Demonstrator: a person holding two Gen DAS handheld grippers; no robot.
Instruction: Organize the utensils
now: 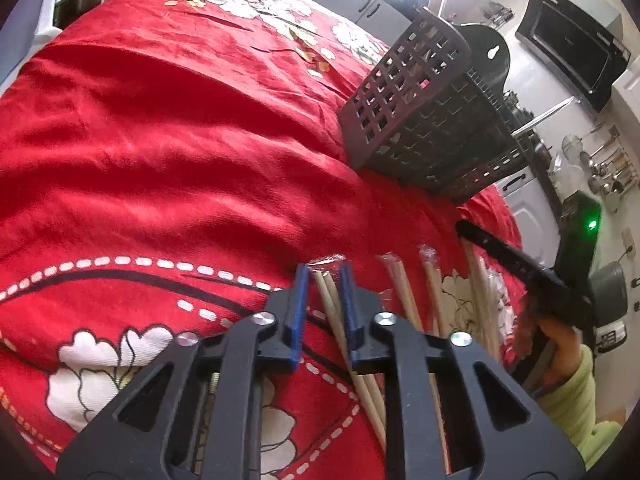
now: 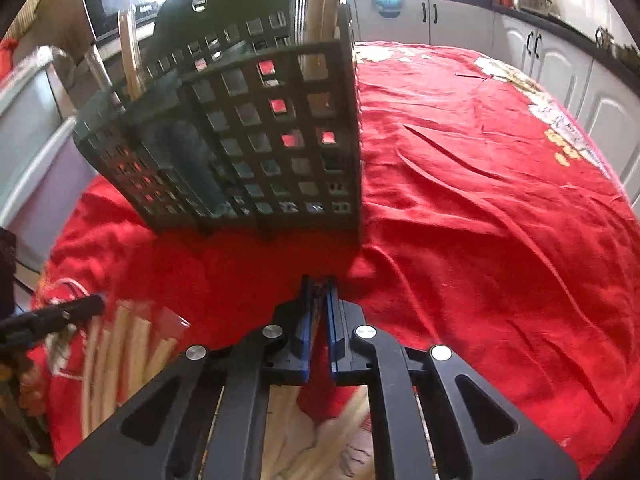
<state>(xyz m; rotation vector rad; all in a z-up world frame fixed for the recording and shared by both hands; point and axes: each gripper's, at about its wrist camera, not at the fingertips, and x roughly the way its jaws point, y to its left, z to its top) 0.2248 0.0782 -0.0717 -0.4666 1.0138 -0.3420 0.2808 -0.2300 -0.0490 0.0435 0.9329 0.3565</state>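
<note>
My left gripper [image 1: 325, 280] is clenched on a wrapped pair of chopsticks [image 1: 338, 316] lying on the red tablecloth [image 1: 160, 140]. More wrapped pairs [image 1: 434, 296] lie just beside it to the right. My right gripper [image 2: 319, 290] is closed on the end of another wrapper, its pads nearly touching. The dark lattice basket [image 2: 256, 148] stands on the cloth ahead of both, with chopsticks [image 2: 130, 60] upright inside.

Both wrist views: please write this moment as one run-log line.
left gripper: around wrapped chopsticks | right gripper: shut, hold unclear | basket: upright on red cloth, chopsticks inside
</note>
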